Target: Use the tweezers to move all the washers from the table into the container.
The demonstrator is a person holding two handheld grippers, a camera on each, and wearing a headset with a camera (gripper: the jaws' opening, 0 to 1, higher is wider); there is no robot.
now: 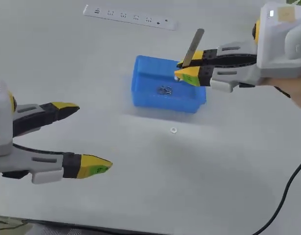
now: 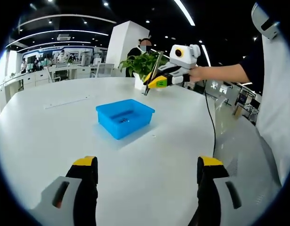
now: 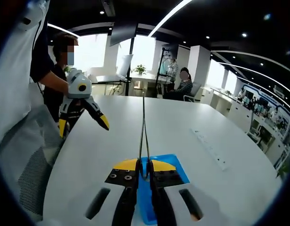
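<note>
Head view: right gripper (image 1: 182,71) clamped on the tweezers (image 1: 194,46), poised over the blue container (image 1: 160,104); washers (image 1: 165,90) lie inside, beneath it. One loose washer (image 1: 173,130) lies on the table (image 1: 228,161), nearer us than that gripper. Left gripper (image 1: 91,137) spread, empty, well apart. We judge the loose washer light, thin, slippery: pinch across one side of the ring.

White table (image 1: 81,63), blue container (image 1: 165,104), lone washer (image 1: 173,130) nearby, power strip (image 1: 130,17), cable (image 1: 287,191)

A broad white table (image 2: 50,136) stood under a dark ceiling (image 3: 220,19) — long light strips (image 2: 185,12); a white column (image 2: 123,44) rose behind. Bright windows (image 3: 140,52) glowed beyond.
</note>
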